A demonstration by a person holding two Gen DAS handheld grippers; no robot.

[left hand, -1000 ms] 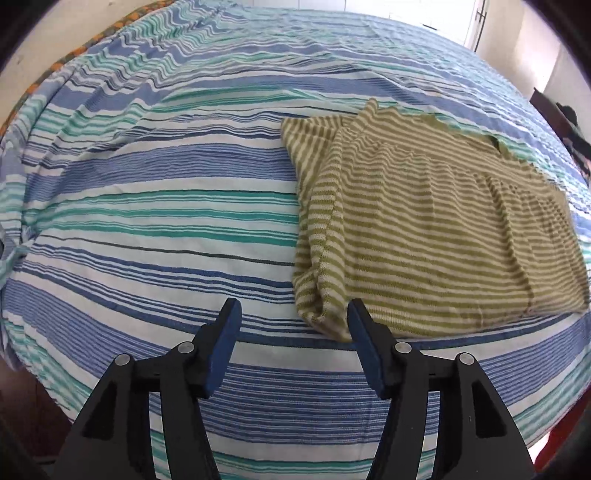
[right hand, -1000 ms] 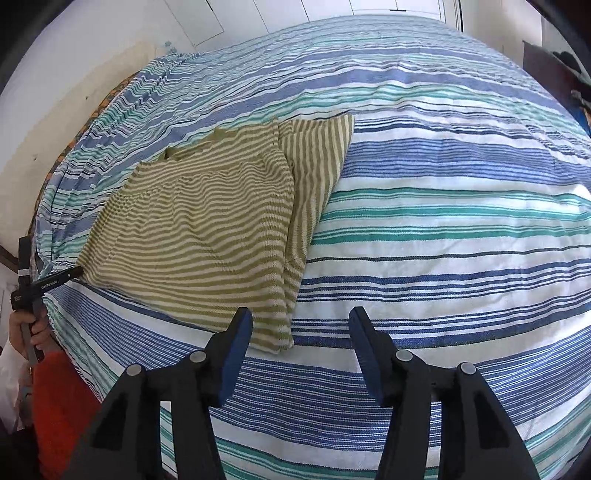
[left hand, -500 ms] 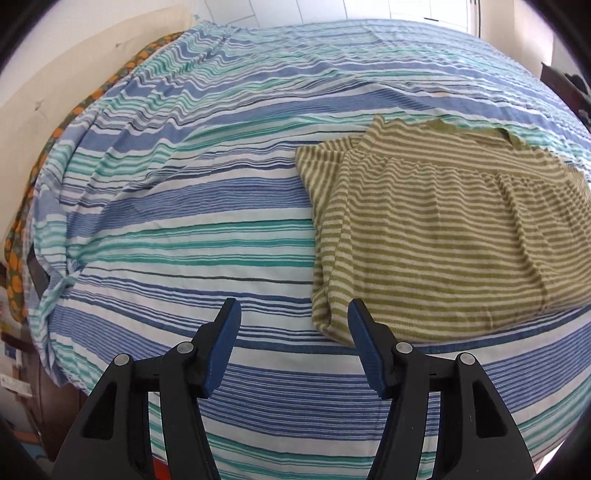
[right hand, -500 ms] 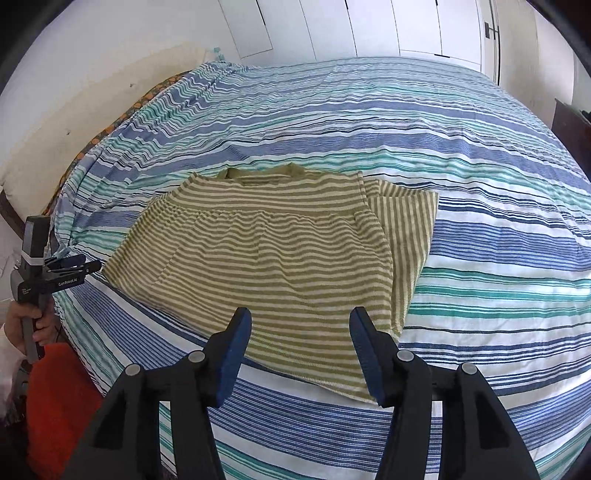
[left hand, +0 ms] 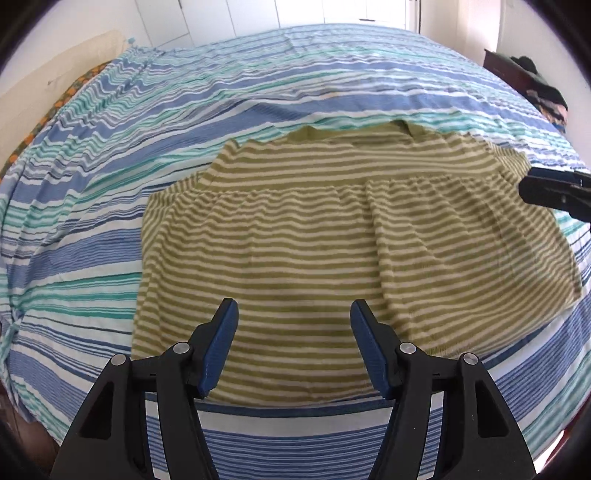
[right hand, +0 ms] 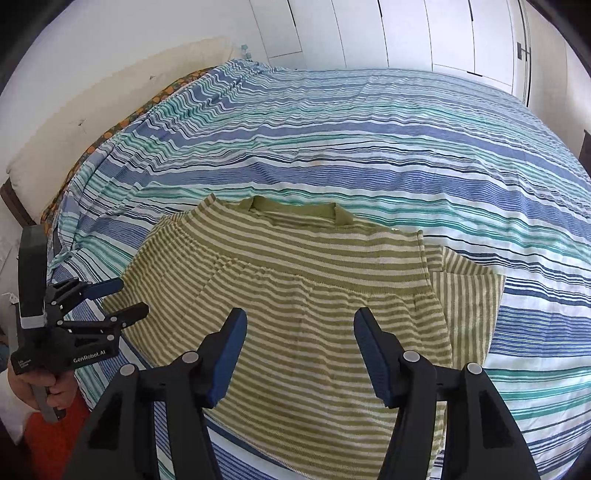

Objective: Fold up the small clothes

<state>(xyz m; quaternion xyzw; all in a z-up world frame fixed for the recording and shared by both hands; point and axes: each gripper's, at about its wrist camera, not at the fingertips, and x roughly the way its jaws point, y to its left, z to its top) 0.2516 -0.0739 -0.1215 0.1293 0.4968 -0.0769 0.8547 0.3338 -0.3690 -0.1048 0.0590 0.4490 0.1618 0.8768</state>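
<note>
An olive-and-cream striped top (left hand: 332, 236) lies flat on the bed near its front edge, collar away from me, one side folded in; it also shows in the right wrist view (right hand: 295, 288). My left gripper (left hand: 293, 325) is open and empty, hovering above the top's lower hem. My right gripper (right hand: 300, 332) is open and empty above the top's lower middle. The left gripper also shows from the side in the right wrist view (right hand: 120, 301), open, at the top's left edge. The right gripper's tip shows at the right edge of the left wrist view (left hand: 554, 190).
The bed is covered with a blue, teal and white striped sheet (right hand: 369, 140). A cream headboard or pillow (right hand: 74, 122) runs along the left. White cupboard doors (right hand: 406, 33) stand behind the bed. Dark furniture with clothes (left hand: 528, 77) is at far right.
Both grippers swung inward, so the top moved from the side of each view to the centre, under the fingers. Both stayed open. The top has not moved.
</note>
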